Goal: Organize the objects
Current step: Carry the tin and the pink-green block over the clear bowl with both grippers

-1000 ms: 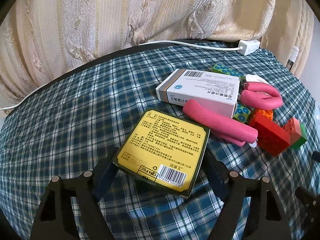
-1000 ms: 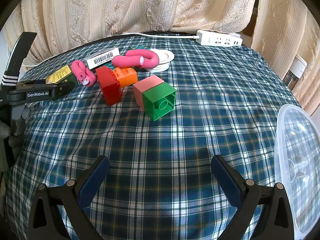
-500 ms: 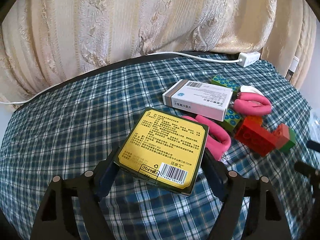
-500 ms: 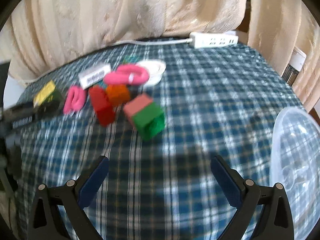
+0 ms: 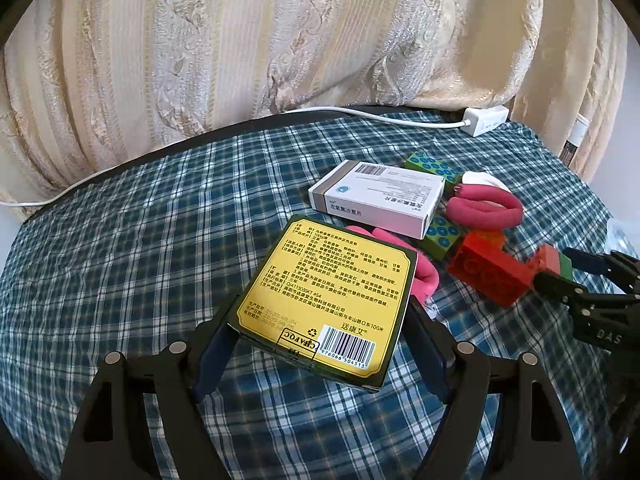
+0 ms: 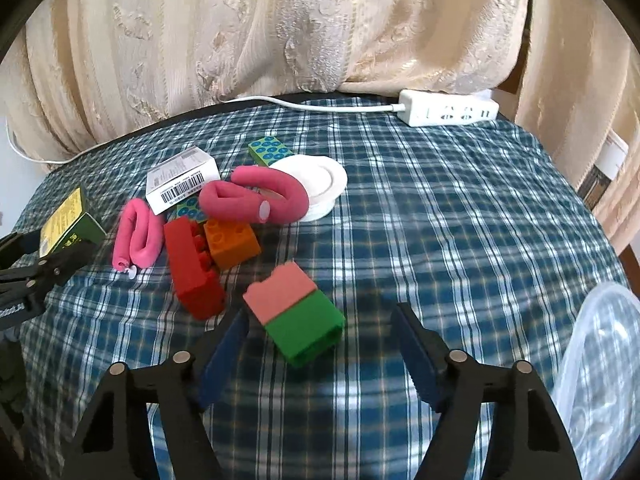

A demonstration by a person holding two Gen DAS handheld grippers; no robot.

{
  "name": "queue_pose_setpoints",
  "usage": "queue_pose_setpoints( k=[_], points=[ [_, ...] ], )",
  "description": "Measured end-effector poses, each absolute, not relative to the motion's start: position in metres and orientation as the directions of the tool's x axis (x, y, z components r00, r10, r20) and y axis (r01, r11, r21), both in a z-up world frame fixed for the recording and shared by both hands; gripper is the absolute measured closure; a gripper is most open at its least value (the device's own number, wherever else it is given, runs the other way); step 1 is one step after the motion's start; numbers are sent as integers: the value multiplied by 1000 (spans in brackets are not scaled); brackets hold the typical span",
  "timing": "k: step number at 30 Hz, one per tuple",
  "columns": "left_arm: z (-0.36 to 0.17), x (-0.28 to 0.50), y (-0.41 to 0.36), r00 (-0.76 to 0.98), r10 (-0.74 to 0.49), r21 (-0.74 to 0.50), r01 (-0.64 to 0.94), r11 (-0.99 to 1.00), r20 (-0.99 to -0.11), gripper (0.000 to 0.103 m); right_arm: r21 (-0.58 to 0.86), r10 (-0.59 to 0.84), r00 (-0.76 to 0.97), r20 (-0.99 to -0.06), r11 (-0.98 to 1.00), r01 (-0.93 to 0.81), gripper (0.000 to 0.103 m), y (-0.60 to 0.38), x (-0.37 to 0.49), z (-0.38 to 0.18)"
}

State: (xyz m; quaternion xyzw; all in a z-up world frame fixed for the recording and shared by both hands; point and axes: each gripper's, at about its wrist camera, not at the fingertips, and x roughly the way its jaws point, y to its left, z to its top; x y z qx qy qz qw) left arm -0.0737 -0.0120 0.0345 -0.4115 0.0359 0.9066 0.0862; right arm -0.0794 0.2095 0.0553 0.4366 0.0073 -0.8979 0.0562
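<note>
1. Left wrist view:
- Left tool (image 5: 320,344) is pinching the yellow box (image 5: 332,296) by its two long side edges, near the barcode end. Box is hanging clear of the plaid table (image 5: 120,240), far end tilting up. My read: an edge grip keeps the flat face free, so it can be set down flat or stacked.
- Rest of the pile is lying beyond it: white medicine box (image 5: 376,200) resting partly on a green dotted block (image 5: 440,236), pink foam curler (image 5: 484,210) just beside, red brick (image 5: 488,276) nearer.
- Right tool (image 5: 576,276) is coming in at the frame's right edge, fingers on either side of the pink-and-green block (image 5: 550,260).

2. Right wrist view:
- Right tool (image 6: 320,344) is closing. Pink-and-green block is sitting between the fingers, and a gap is still showing on both sides, so no contact yet. Block is lying on its side, slightly skewed to the finger line. It's the piece nearest this tool and clear of the pile, probably why it's the pick.
- Behind it: red brick leaning against an orange brick (image 6: 232,242), second pink curler (image 6: 138,236) to the left, looped curler over a white round lid (image 6: 320,184).
- Clear plastic container (image 6: 600,380) is sitting at the right edge, empty-looking. Likely the drop target for the toys, but I can't confirm.
- Left tool with the yellow box is visible at far left, well apart from this grasp, so the two aren't interfering.
</note>
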Motion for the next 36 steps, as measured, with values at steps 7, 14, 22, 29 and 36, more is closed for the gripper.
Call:
queue_pose_setpoints(
  k=[7, 14, 22, 29, 36],
  points=[
    [34, -71, -9, -644, 135, -9, -196, -981, -753, 24, 54, -116, -595, -795, -991, 121, 53, 205, -82, 51],
    [36, -66, -1, -646, 146, -6, -214, -977, -749, 24, 63, -117, -605, -788, -992, 111, 53, 209, -68, 53],
    [41, -56, 12, -653, 166, 1, -247, -969, -739, 24, 95, -114, -627, -771, -993, 64, 53, 224, -37, 62],
    [46, -47, 25, -662, 179, 18, -279, -960, -728, 24, 90, -96, -658, -747, -995, 44, 53, 237, -5, 76],
    [48, -39, 35, -661, 187, 23, -296, -955, -727, 24, 100, -87, -677, -731, -995, 20, 53, 252, 20, 84]
  ],
)
